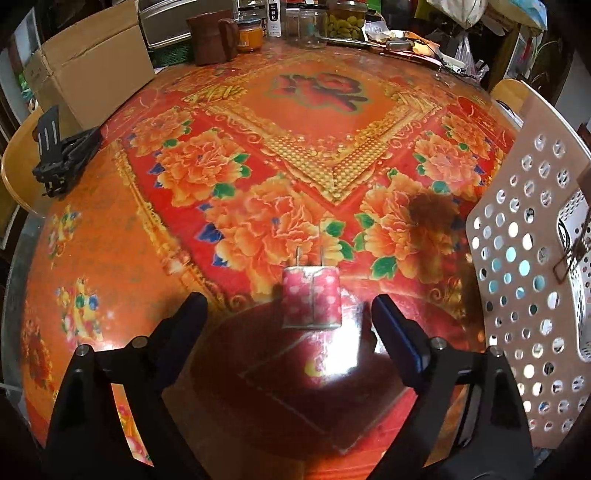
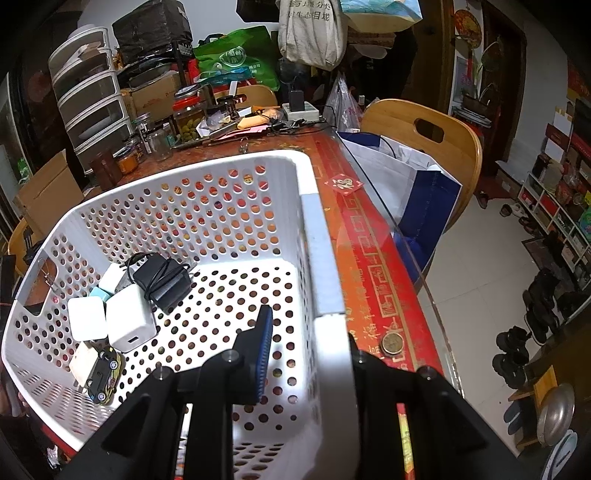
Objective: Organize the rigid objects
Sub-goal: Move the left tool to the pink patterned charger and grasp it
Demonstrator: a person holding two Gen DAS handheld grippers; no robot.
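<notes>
A pink polka-dot charger plug (image 1: pixel 312 299) lies on the flowered red tablecloth (image 1: pixel 258 166), prongs pointing away. My left gripper (image 1: pixel 289 300) is open just above the table, one finger on each side of the plug, neither pad touching it. The white perforated basket (image 1: pixel 517 221) stands to the right of it. My right gripper (image 2: pixel 310 325) is shut on the basket's wall (image 2: pixel 325 258), with its blue pad inside. Inside the basket lie white chargers (image 2: pixel 127 317), a black adapter with its cable (image 2: pixel 162 280) and a small dark toy car (image 2: pixel 103 373).
A black clip-like tool (image 1: pixel 62 155) sits at the table's left edge, near a cardboard box (image 1: pixel 92 66). A brown mug (image 1: pixel 212 37) and jars (image 1: pixel 343 18) line the far side. A coin (image 2: pixel 392 345) lies near the glass edge, with a chair (image 2: pixel 424 136) and bag (image 2: pixel 417 184) beyond.
</notes>
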